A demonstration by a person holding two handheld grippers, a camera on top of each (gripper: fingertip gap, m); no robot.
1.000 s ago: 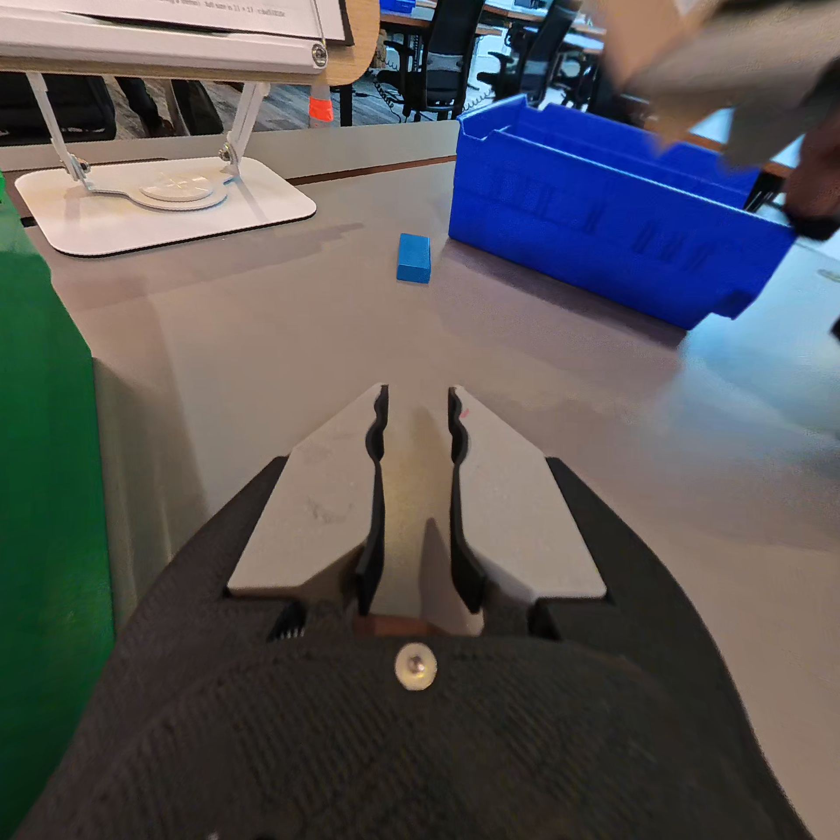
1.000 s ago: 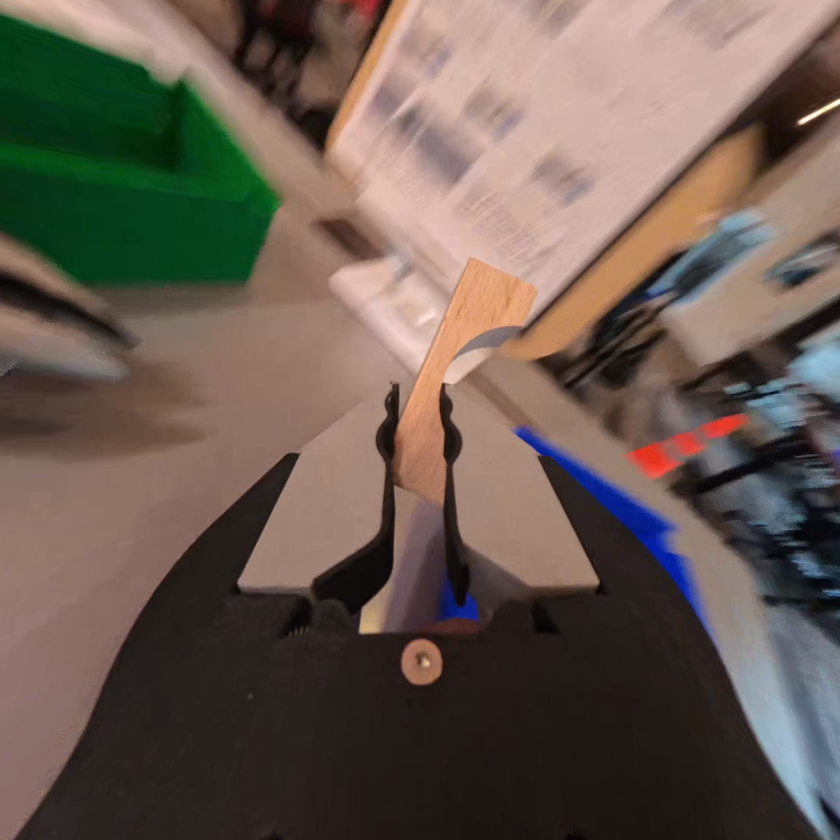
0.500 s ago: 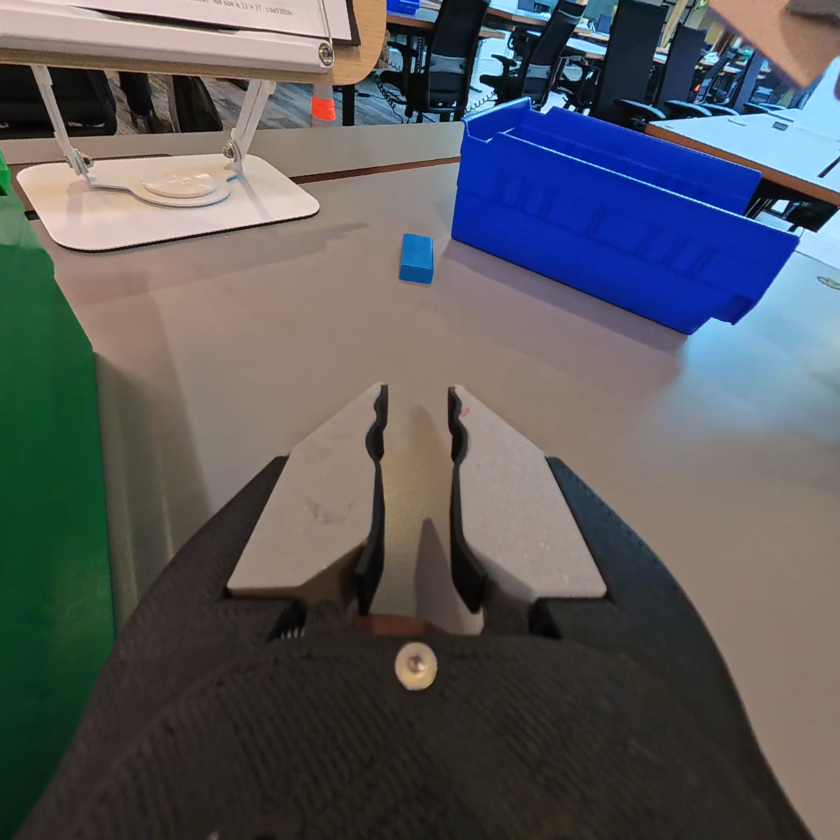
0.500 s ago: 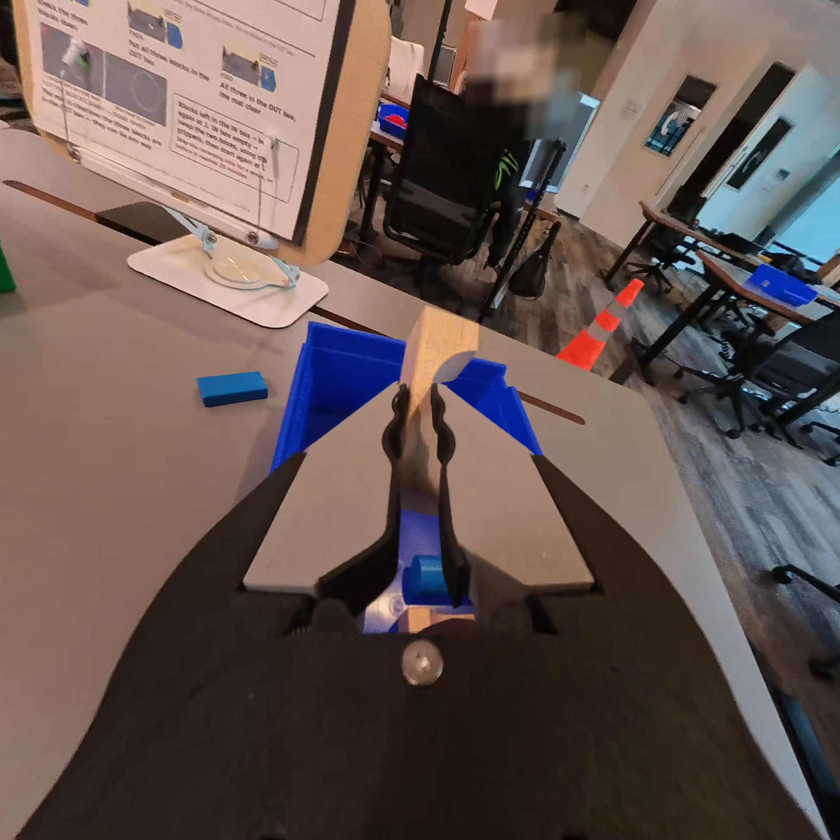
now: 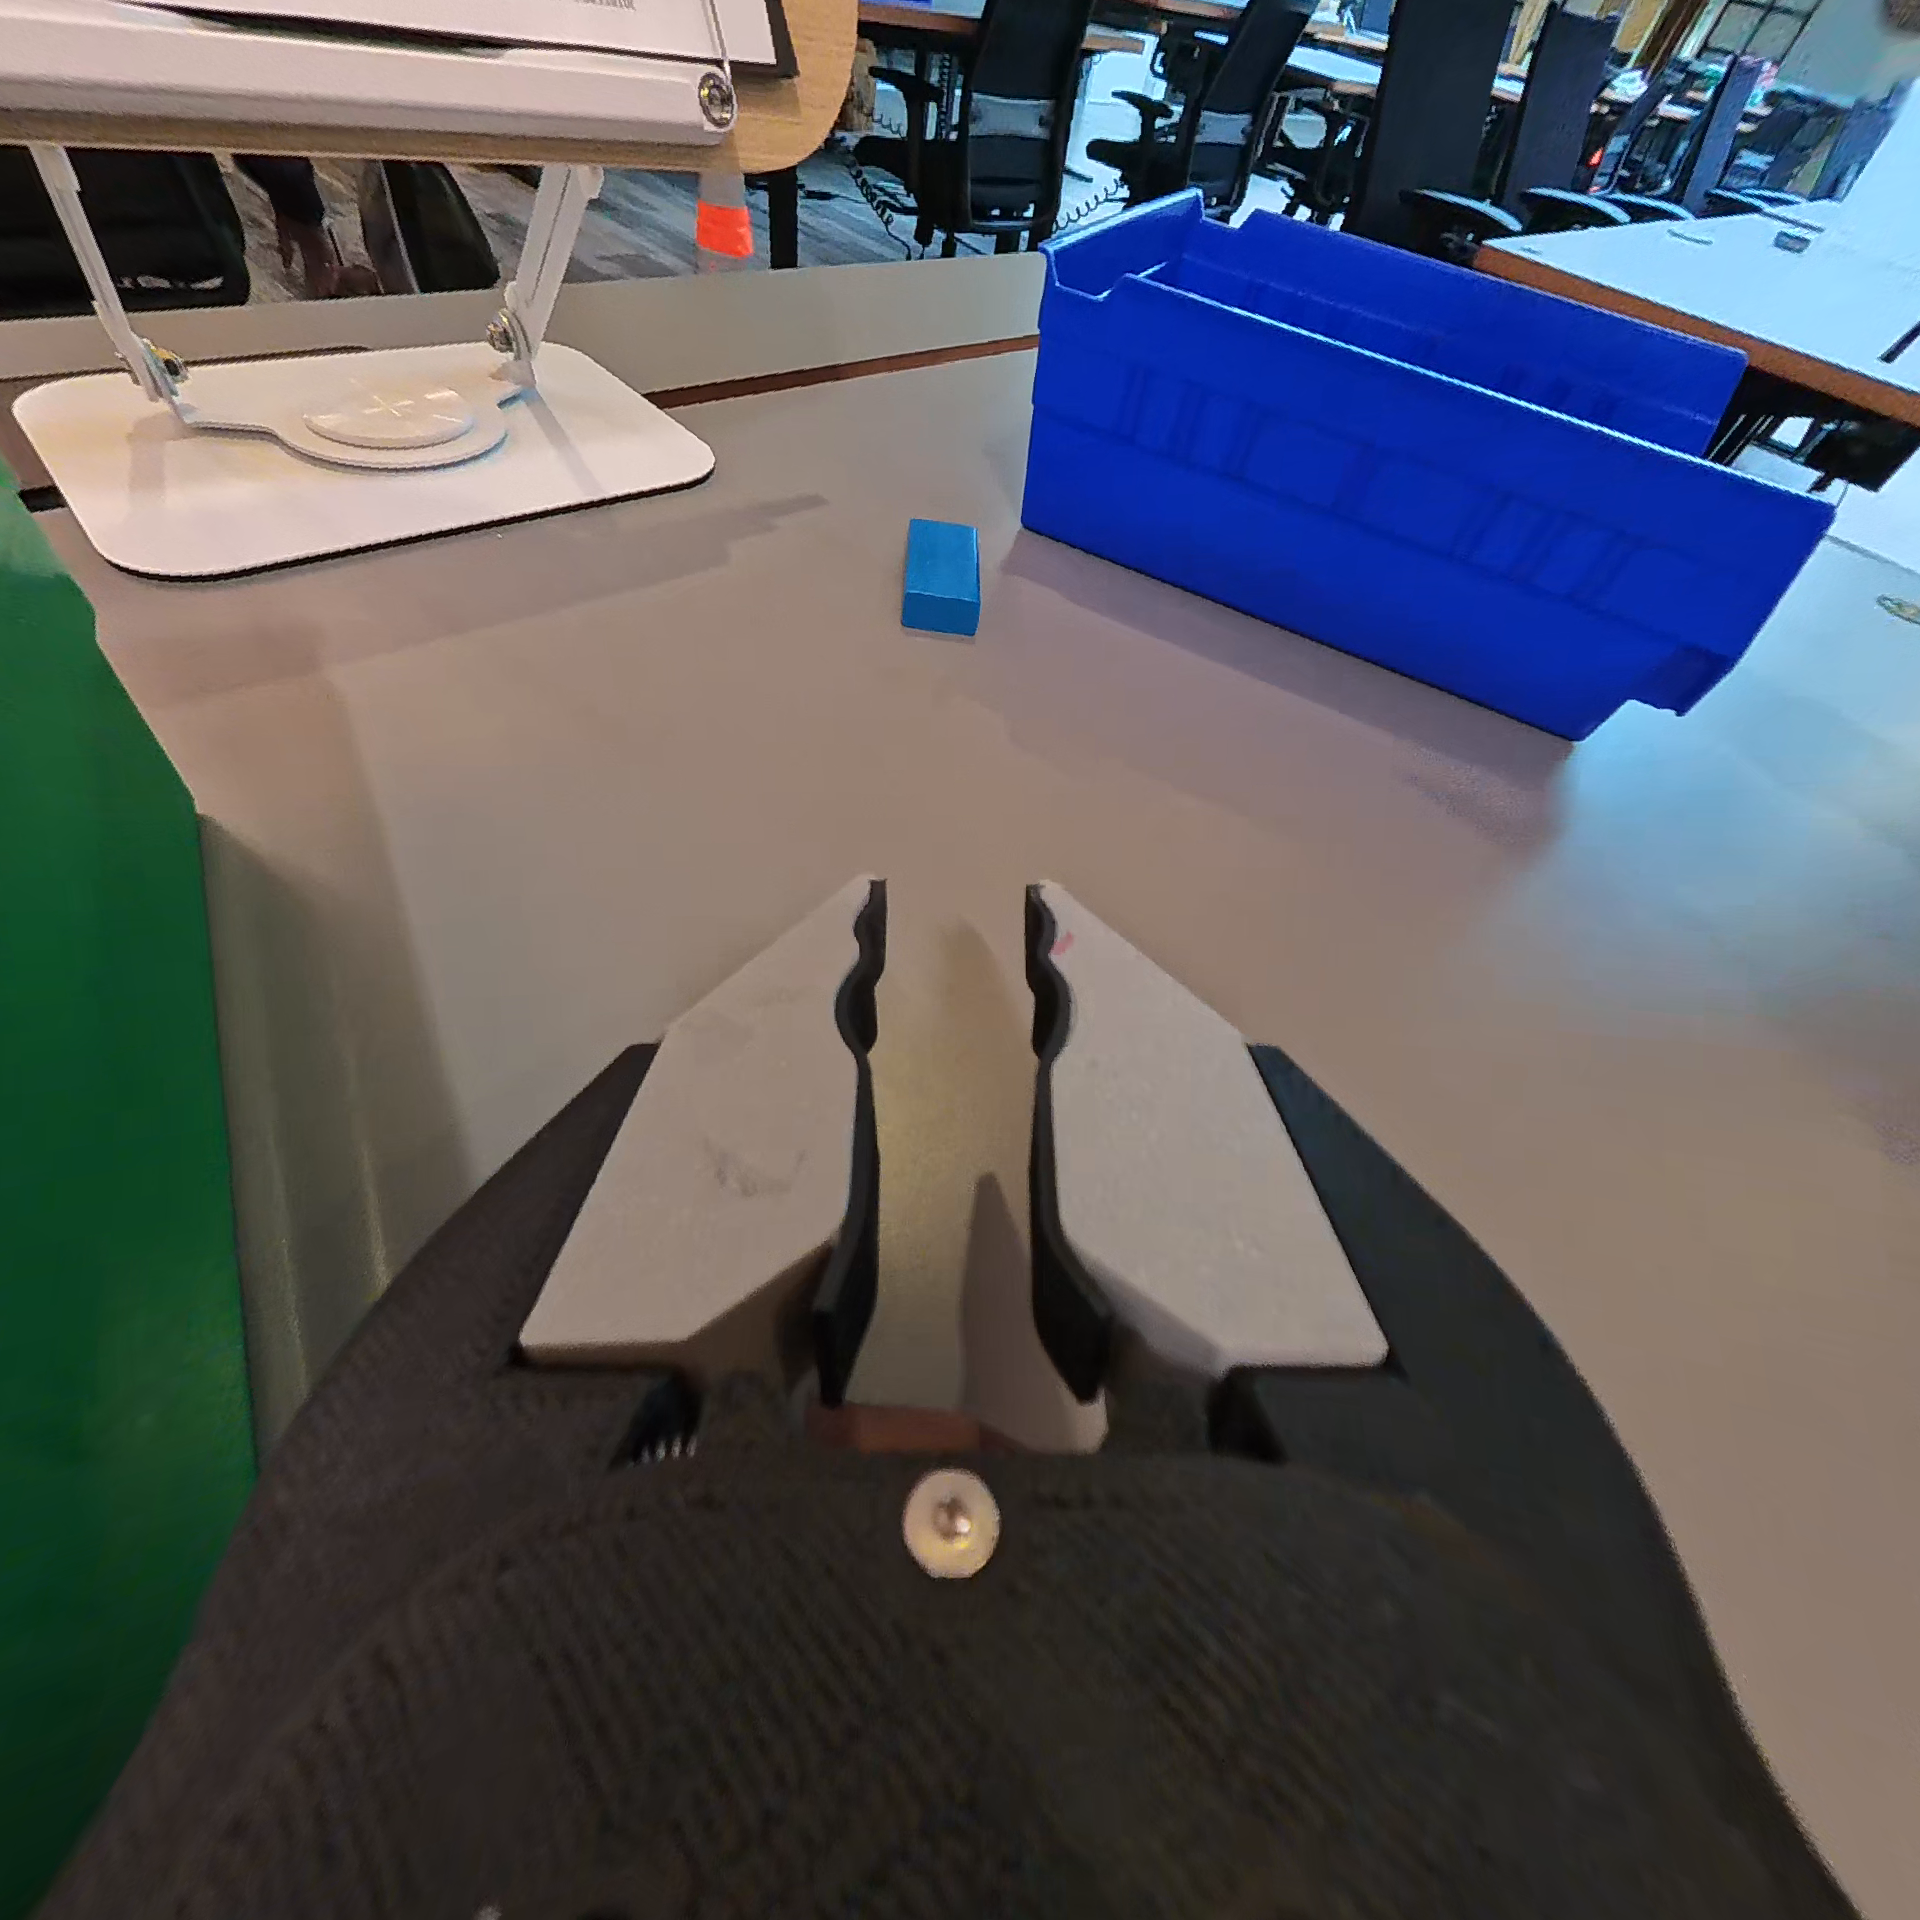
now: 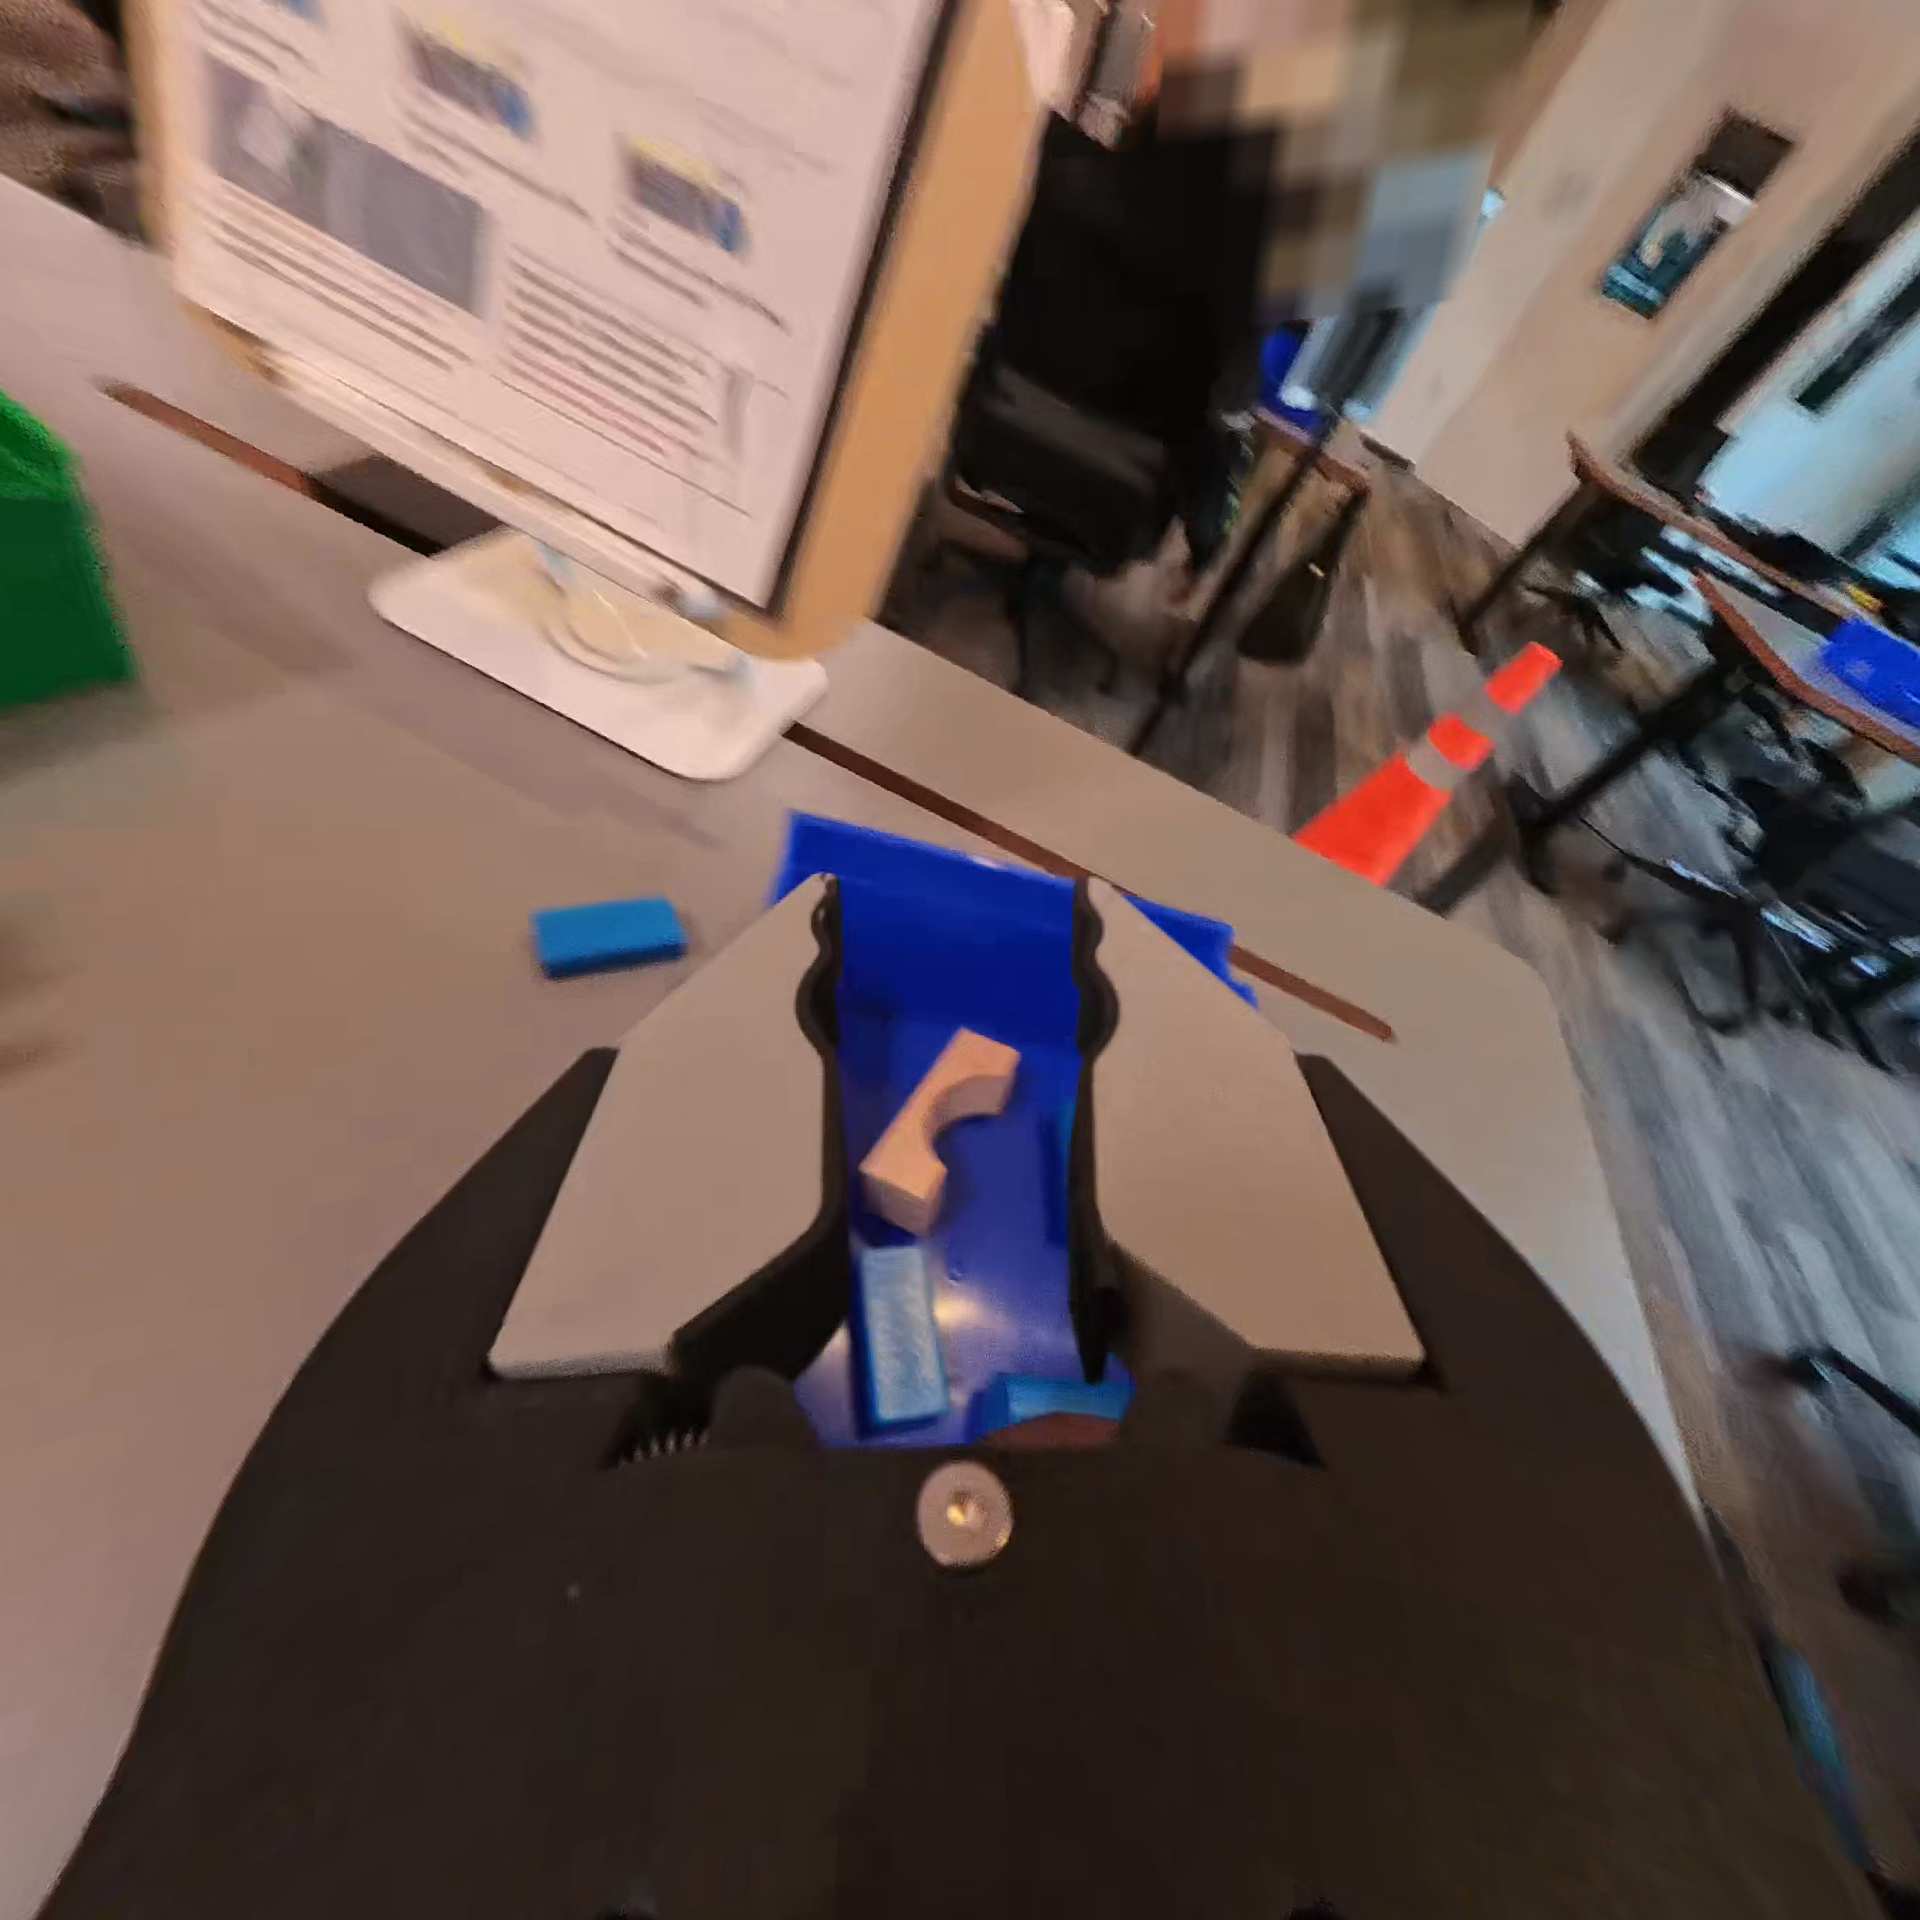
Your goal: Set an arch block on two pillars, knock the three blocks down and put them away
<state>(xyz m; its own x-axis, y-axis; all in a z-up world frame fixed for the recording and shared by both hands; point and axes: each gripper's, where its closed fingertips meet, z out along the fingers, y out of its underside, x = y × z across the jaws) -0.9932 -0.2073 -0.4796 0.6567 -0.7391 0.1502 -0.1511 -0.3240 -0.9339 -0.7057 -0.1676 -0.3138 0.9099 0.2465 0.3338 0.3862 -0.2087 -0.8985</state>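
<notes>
The right gripper (image 6: 954,883) hangs over the blue bin (image 6: 935,935) with its fingers spread wide and nothing between the pads. Seen through that gap, the wooden arch block (image 6: 935,1132) lies inside the bin on its floor, clear of both fingers. Closer to the gripper's base, a light blue block (image 6: 902,1335) also lies in the bin, and a part of another blue piece (image 6: 1049,1397) shows beside it, too hidden to tell what it is. 1 blue rectangular block (image 6: 608,935) lies flat on the grey worktop (image 6: 312,987), just beside the bin's far left corner. The left gripper (image 5: 954,888) hovers low over the worktop near its left edge, its fingers parted a little and gripping nothing, bare tabletop showing between them. From this view the same blue block (image 5: 940,577) lies ahead of the fingertips, near the bin's (image 5: 1403,499) left end. A white stand base (image 5: 364,468) sits toward the far left corner, and a green bin (image 5: 94,1143) stands along the left edge.
</notes>
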